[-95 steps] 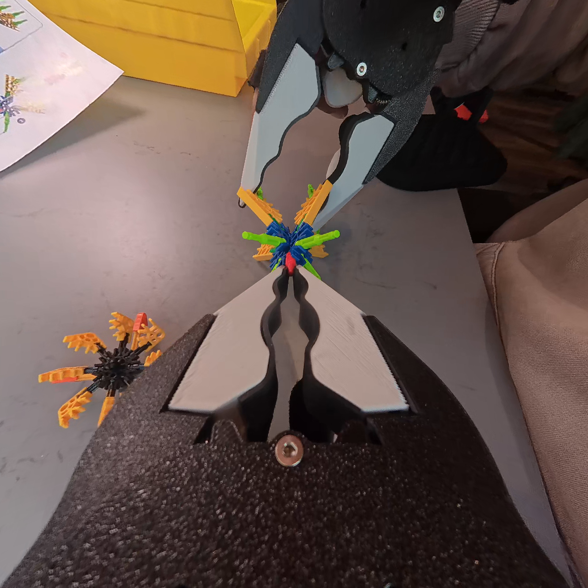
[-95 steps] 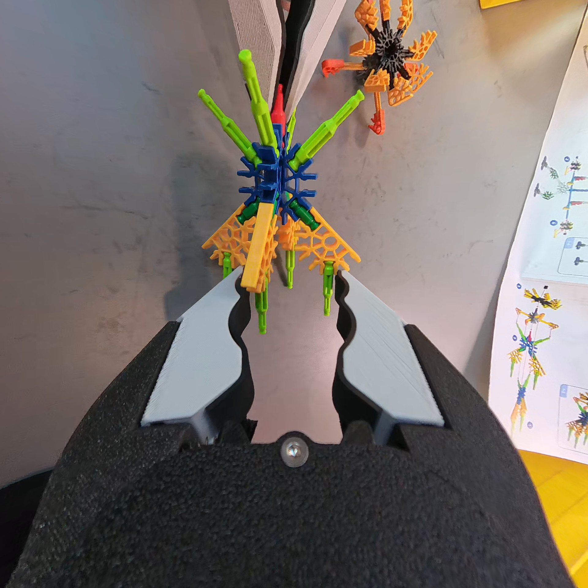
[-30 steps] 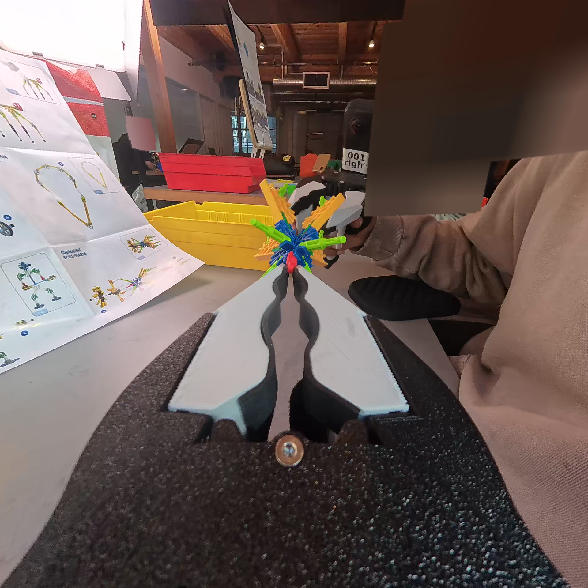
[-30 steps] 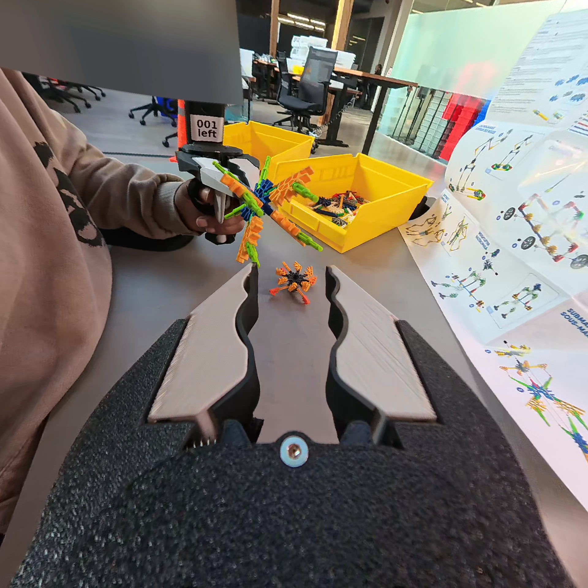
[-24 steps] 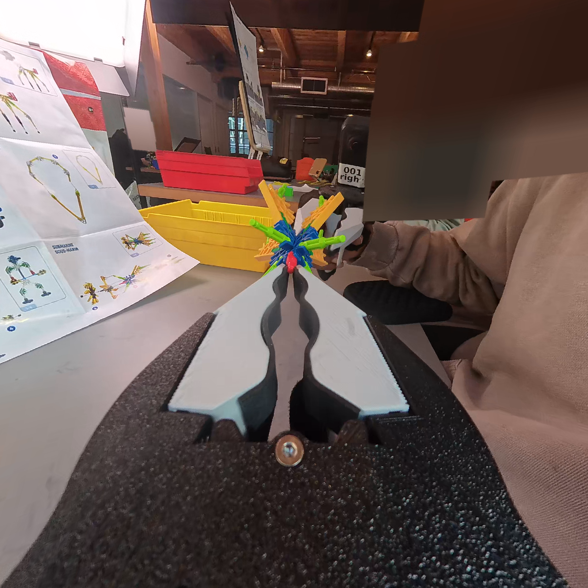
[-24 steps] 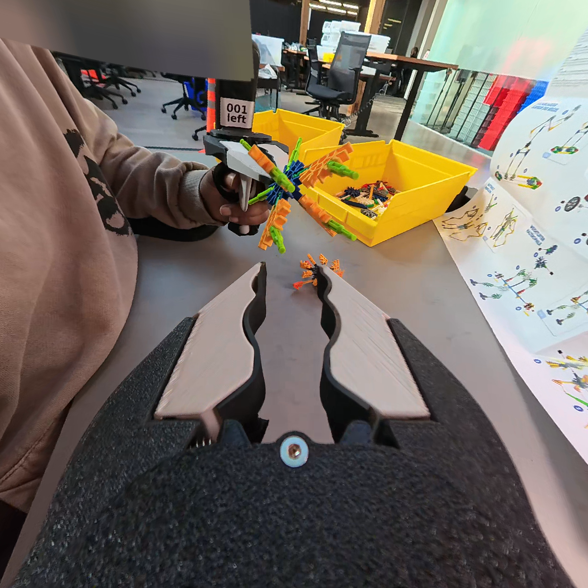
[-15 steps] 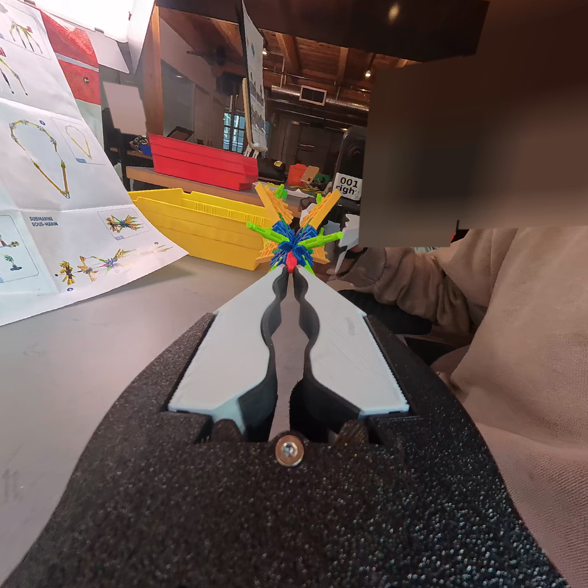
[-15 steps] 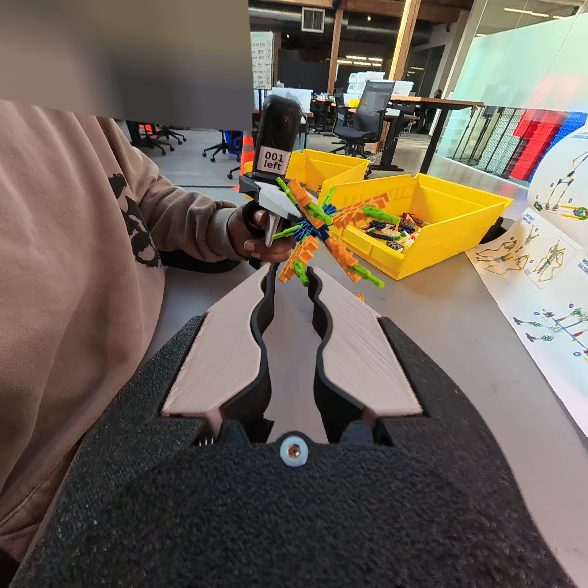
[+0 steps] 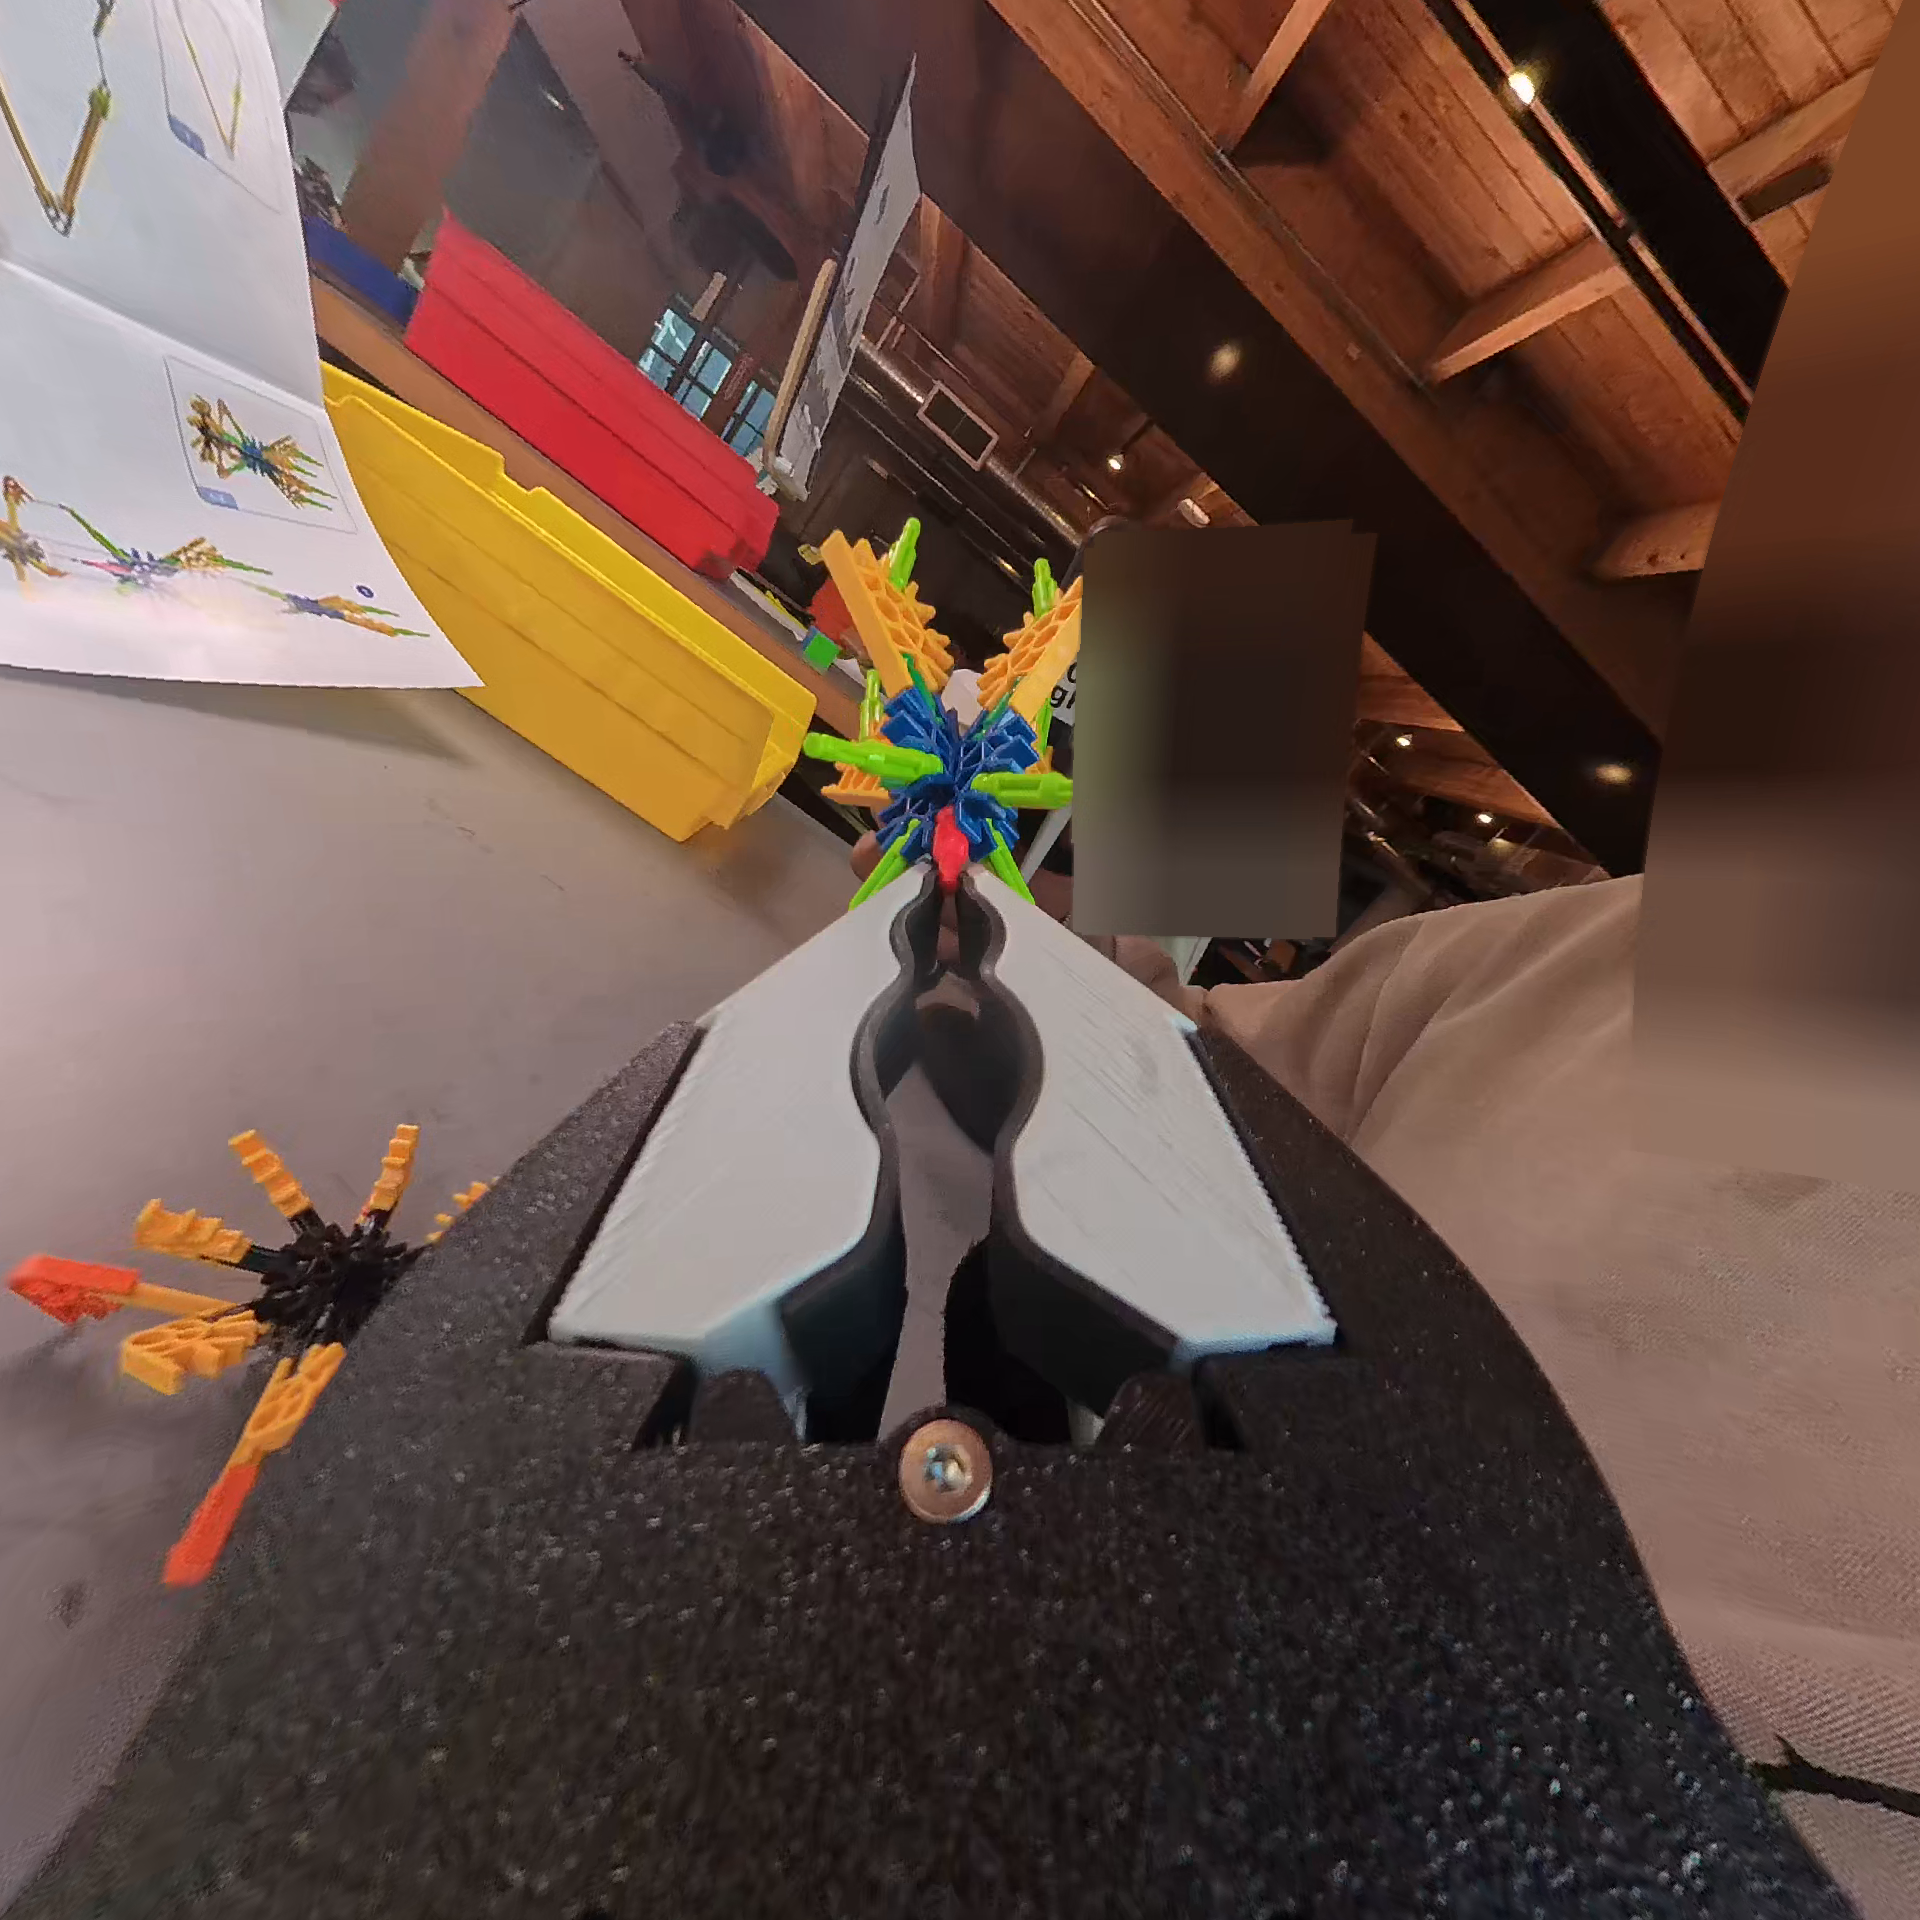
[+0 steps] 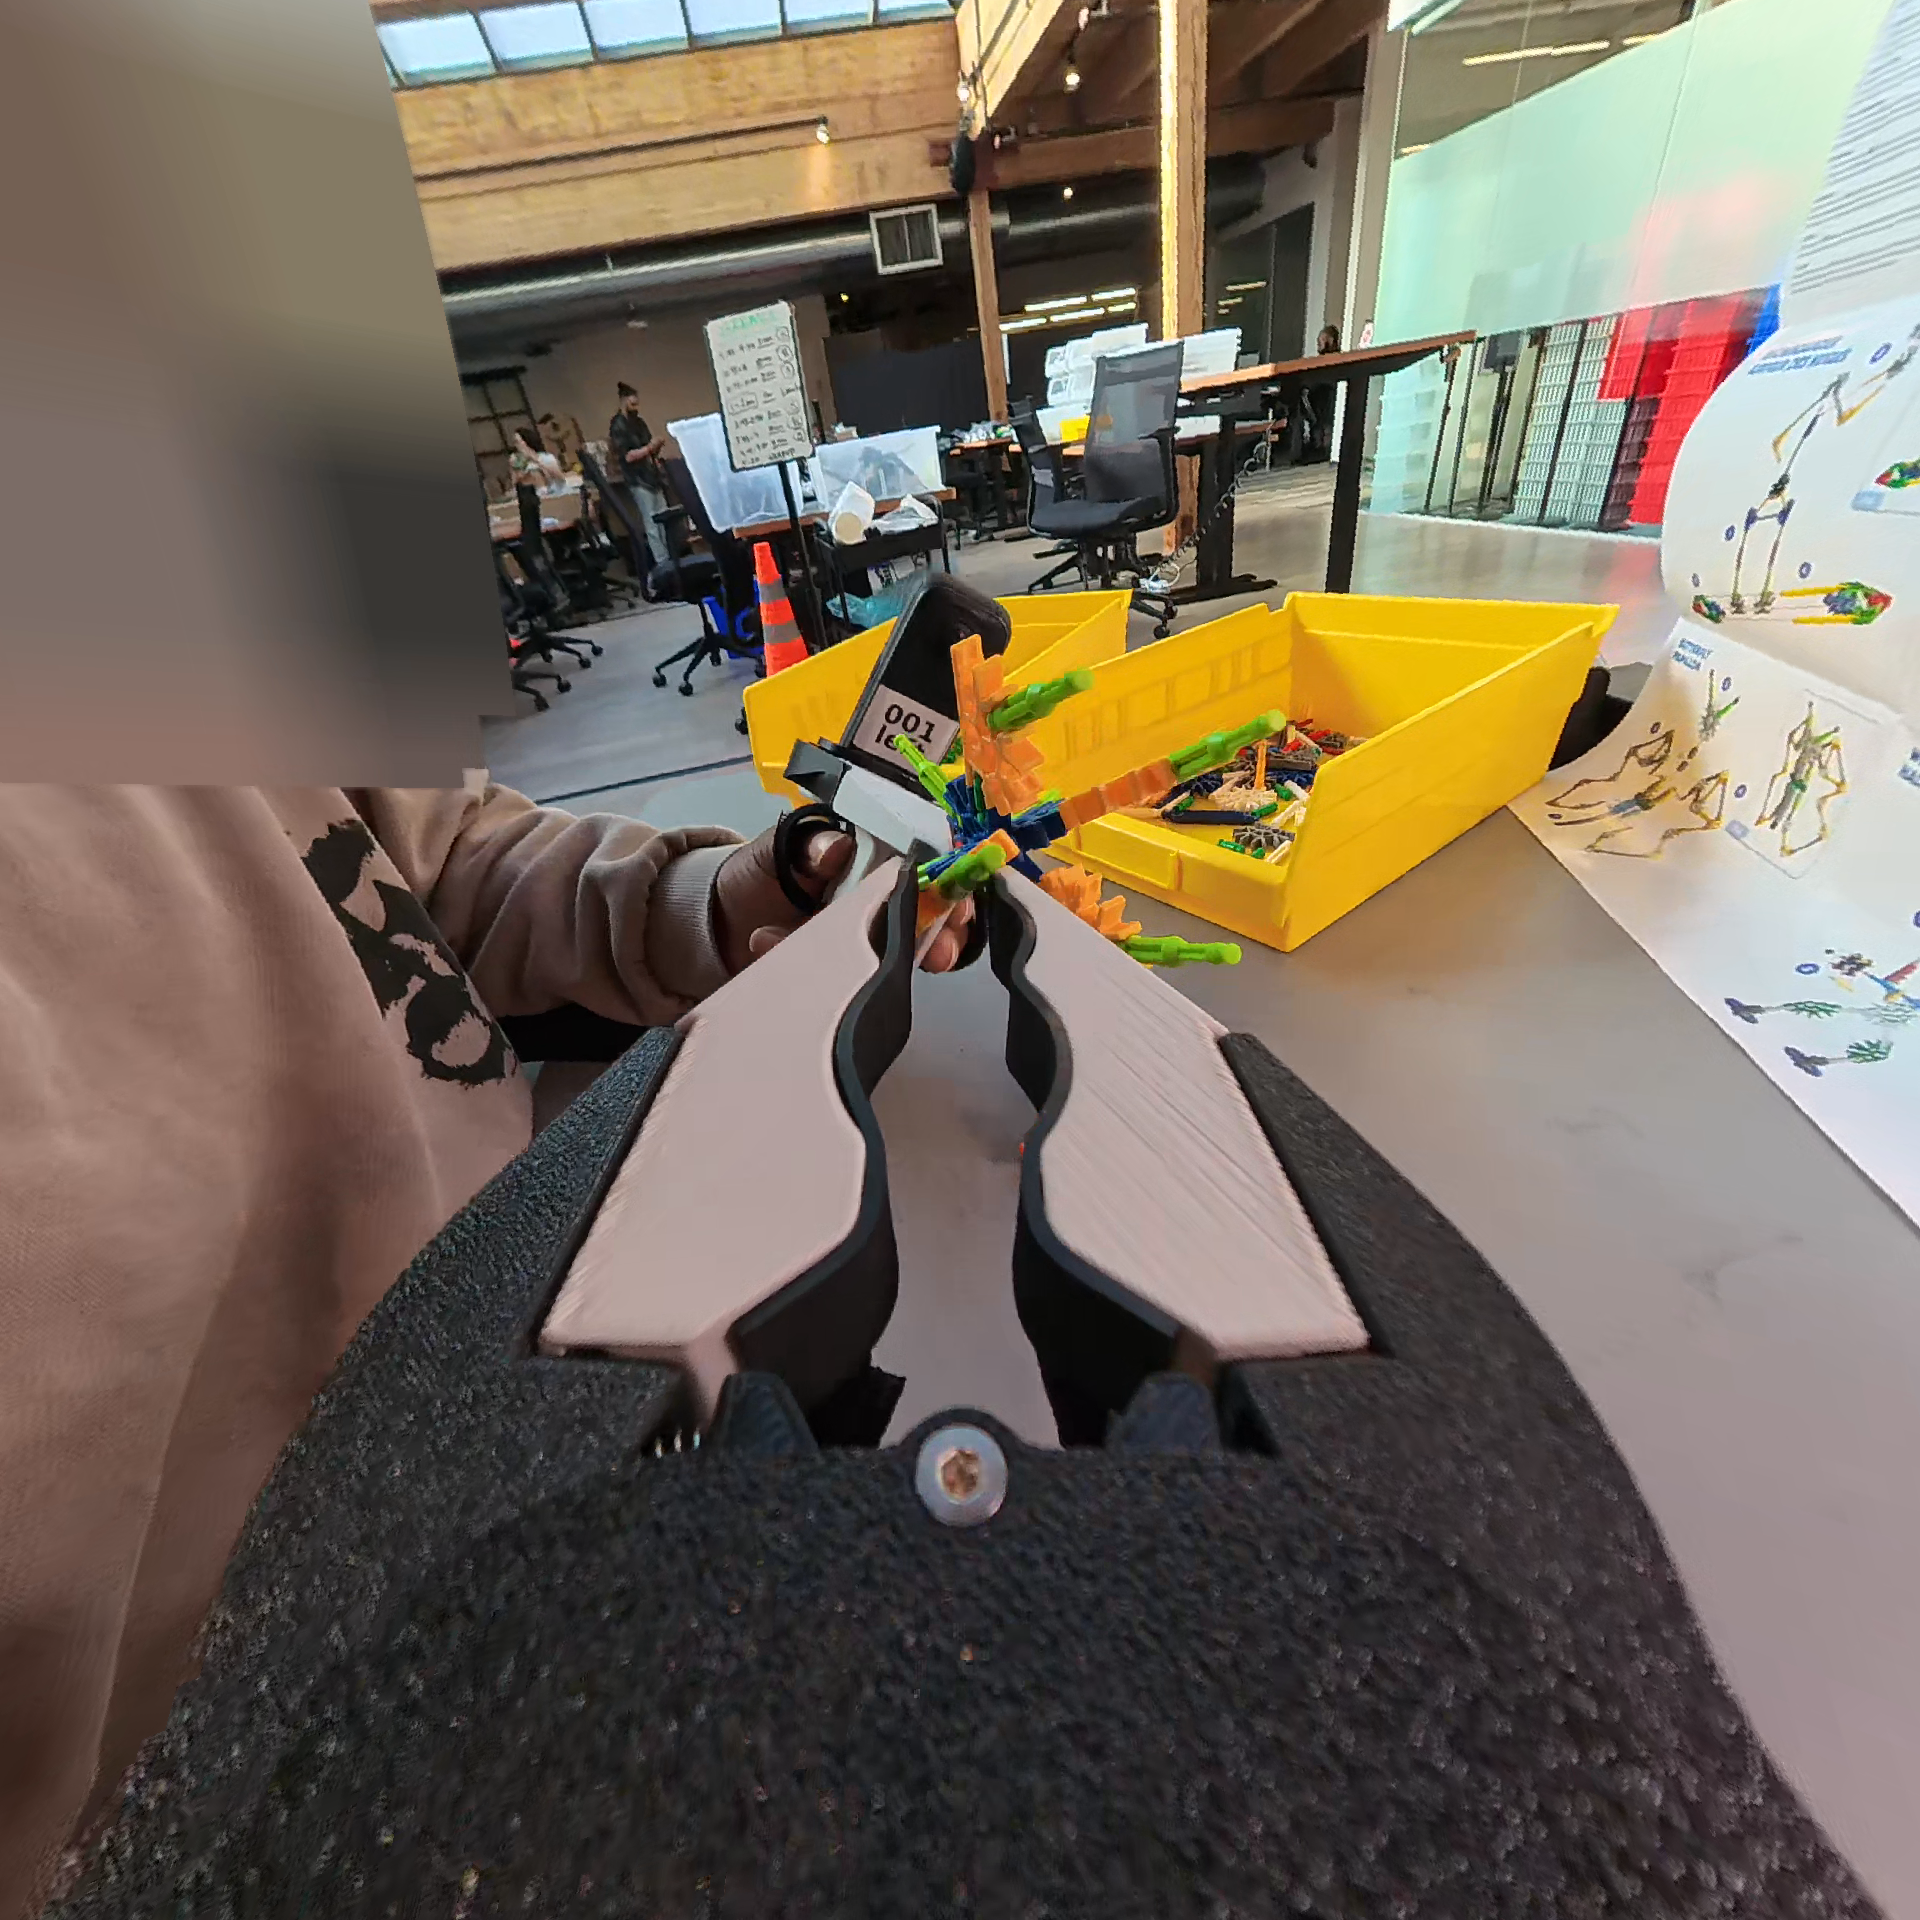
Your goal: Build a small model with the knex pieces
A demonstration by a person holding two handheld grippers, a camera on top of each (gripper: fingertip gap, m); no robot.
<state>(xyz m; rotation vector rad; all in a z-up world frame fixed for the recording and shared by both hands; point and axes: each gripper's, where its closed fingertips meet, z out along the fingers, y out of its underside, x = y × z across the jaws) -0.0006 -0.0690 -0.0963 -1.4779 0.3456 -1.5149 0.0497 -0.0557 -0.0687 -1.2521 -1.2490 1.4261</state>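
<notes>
so on the far left of the grey table there's a small black-hub piece with orange arms, lying loose just beside the left gripper's body. behind it a white instruction sheet leans up next to a yellow bin. the left gripper is pinched tight on the red tip of the blue-hub model, the one with green rods and orange fans, held up off the table. the right gripper has its fingers nearly together, a narrow gap at the tips, right around one orange-and-green arm of that same model; can't tell if it's actually gripping. further right a yellow bin holds loose parts.
</notes>
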